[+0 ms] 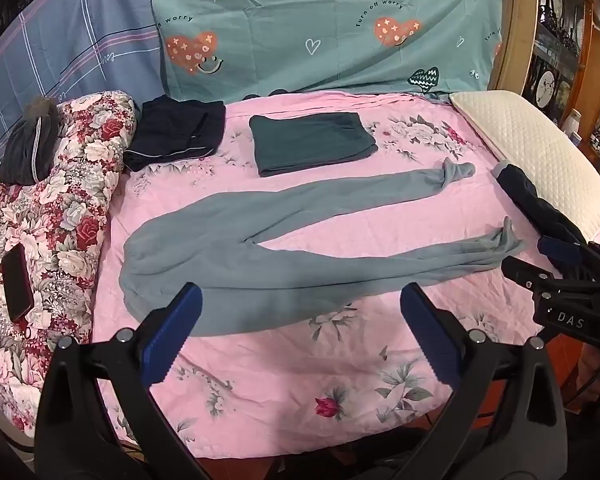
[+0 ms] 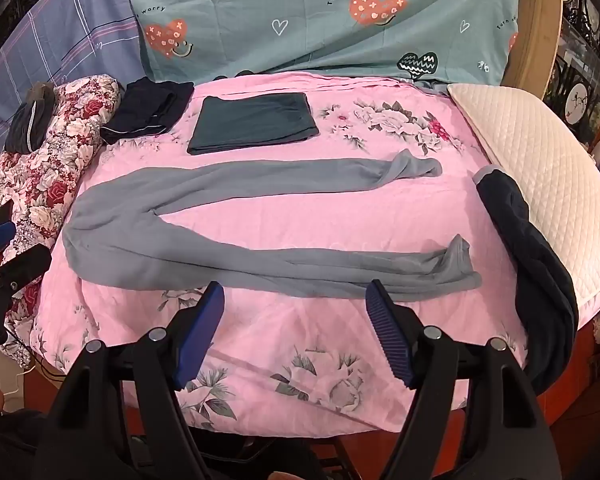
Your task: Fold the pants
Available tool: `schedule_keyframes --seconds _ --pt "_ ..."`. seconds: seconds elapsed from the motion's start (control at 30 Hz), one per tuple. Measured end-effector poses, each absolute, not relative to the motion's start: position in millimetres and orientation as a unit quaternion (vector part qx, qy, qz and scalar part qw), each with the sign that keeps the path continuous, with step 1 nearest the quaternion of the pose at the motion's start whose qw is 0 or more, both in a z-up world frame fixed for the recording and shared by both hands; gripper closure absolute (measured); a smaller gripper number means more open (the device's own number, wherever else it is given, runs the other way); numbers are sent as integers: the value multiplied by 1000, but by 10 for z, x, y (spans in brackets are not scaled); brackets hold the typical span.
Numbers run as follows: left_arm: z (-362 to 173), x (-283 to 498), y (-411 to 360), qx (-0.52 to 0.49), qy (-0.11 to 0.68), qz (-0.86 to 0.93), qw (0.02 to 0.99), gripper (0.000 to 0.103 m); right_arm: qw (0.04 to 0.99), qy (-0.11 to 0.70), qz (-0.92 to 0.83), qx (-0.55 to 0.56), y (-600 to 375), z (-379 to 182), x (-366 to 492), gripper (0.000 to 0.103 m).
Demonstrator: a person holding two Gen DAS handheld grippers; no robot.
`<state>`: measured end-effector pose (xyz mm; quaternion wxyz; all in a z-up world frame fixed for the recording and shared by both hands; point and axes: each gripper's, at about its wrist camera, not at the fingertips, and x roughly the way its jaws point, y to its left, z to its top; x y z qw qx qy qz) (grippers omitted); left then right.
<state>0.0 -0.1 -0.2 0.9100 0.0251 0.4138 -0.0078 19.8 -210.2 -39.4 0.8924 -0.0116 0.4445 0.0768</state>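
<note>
Grey-blue pants [image 1: 236, 248] lie spread flat on the pink floral bedspread [image 1: 284, 376], waist at the left, two legs running right in a V. They also show in the right wrist view [image 2: 204, 236]. My left gripper [image 1: 300, 300] is open and empty, just in front of the waist and near leg. My right gripper [image 2: 294, 296] is open and empty, just in front of the near leg, left of its cuff [image 2: 456, 264]. The right gripper also shows at the right edge of the left wrist view [image 1: 556, 264].
A folded dark green garment [image 1: 312, 142] and a dark navy garment [image 1: 176, 132] lie at the back of the bed. A floral quilt [image 1: 60, 208] with a phone [image 1: 17, 284] is at the left. A white pillow [image 2: 540, 184] and a dark garment [image 2: 532, 264] are at the right.
</note>
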Motion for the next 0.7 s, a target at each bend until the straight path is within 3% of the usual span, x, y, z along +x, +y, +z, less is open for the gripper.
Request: schedule_keyframes --seconds 0.7 --pt "-10 -10 55 17 415 -8 910 2 889 450 78 -11 -2090 -427 223 30"
